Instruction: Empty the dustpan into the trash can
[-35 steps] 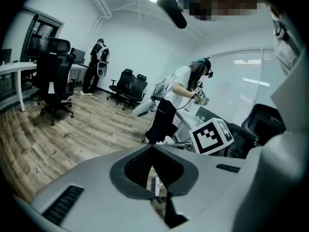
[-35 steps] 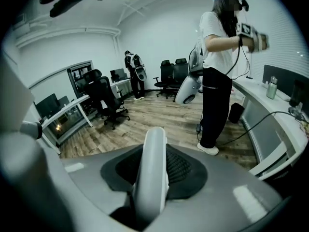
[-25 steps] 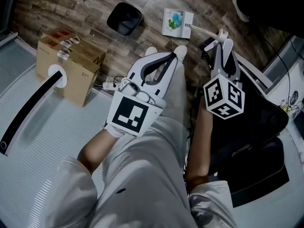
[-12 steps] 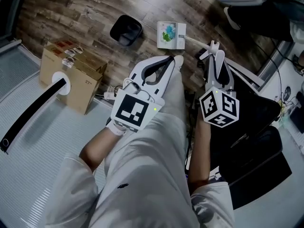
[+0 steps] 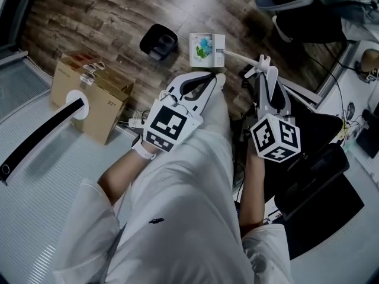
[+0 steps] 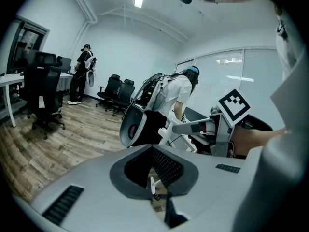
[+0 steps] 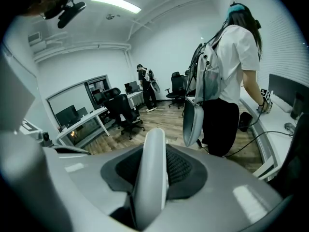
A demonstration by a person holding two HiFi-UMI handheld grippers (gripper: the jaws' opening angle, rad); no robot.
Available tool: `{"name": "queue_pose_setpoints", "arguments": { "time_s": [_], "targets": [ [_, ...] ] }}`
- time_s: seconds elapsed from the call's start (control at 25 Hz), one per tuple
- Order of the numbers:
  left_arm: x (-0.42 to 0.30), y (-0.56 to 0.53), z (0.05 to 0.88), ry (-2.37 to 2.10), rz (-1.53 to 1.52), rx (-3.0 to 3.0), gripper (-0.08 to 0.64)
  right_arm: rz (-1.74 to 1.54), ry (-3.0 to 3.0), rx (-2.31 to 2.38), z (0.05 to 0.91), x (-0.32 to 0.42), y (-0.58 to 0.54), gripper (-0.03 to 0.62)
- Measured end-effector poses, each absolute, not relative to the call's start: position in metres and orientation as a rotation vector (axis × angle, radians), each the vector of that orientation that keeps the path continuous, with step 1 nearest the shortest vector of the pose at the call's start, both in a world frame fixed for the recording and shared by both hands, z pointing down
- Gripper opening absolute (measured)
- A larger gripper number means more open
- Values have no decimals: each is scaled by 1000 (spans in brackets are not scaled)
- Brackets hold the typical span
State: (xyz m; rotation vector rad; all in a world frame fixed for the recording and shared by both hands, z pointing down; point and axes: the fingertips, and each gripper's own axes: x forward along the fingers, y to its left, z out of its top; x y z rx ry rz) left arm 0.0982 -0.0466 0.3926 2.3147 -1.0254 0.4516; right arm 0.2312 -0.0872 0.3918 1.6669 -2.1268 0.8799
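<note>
A white dustpan [image 5: 206,49] with colourful scraps in it hangs over the wood floor, just right of the small black trash can [image 5: 159,41]. Its long white handle [image 5: 237,57] runs back into my right gripper [image 5: 265,71], which is shut on it. In the right gripper view the rounded handle [image 7: 150,168] fills the gap between the jaws. My left gripper [image 5: 217,79] is shut and holds nothing, level with the right one and to its left. From the left gripper view the right gripper's marker cube [image 6: 235,108] shows at the right.
A cardboard box [image 5: 89,93] stands at the left by a power strip [image 5: 135,122]. A black office chair [image 5: 314,176] is close on my right. A person with a backpack [image 7: 227,66] stands ahead beside a grey chair back [image 6: 133,124]. Desks and more chairs stand further off.
Both grippers have risen, and the dustpan has come up with the right one. In the head view the floor, can and box look smaller and further off.
</note>
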Motion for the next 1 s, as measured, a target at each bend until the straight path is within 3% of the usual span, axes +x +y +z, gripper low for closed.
{"name": "queue_pose_setpoints", "arguments": {
  "time_s": [0.64, 1.0],
  "targets": [
    [105, -56, 363, -976, 447, 2487, 10, 862, -2178, 1649, 319, 204, -63, 135],
    [152, -42, 367, -758, 501, 2656, 95, 829, -2235, 1644, 291, 198, -41, 135]
  ]
}}
